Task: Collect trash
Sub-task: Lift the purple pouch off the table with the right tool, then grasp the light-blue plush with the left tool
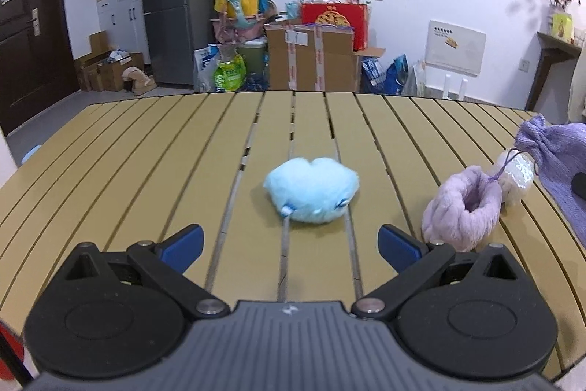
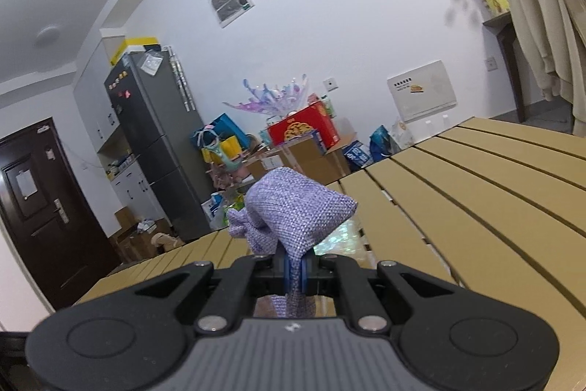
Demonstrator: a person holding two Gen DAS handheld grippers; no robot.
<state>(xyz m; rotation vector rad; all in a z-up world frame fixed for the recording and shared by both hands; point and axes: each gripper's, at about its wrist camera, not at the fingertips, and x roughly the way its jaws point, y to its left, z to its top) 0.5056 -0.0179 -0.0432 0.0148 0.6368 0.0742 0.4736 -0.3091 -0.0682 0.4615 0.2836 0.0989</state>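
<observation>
Right gripper (image 2: 295, 272) pinches purple bag (image 2: 298, 207) tight, maybe lifted. Left gripper (image 1: 291, 240) wide open, empty; slide straight around blue fluffy toy (image 1: 311, 189), squeeze middle.

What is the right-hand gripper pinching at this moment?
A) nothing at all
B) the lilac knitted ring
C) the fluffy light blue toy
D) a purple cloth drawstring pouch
D: in the right wrist view the right gripper has its blue fingers closed on the fabric of the purple drawstring pouch, while the light blue plush toy lies untouched on the slatted table.
</observation>
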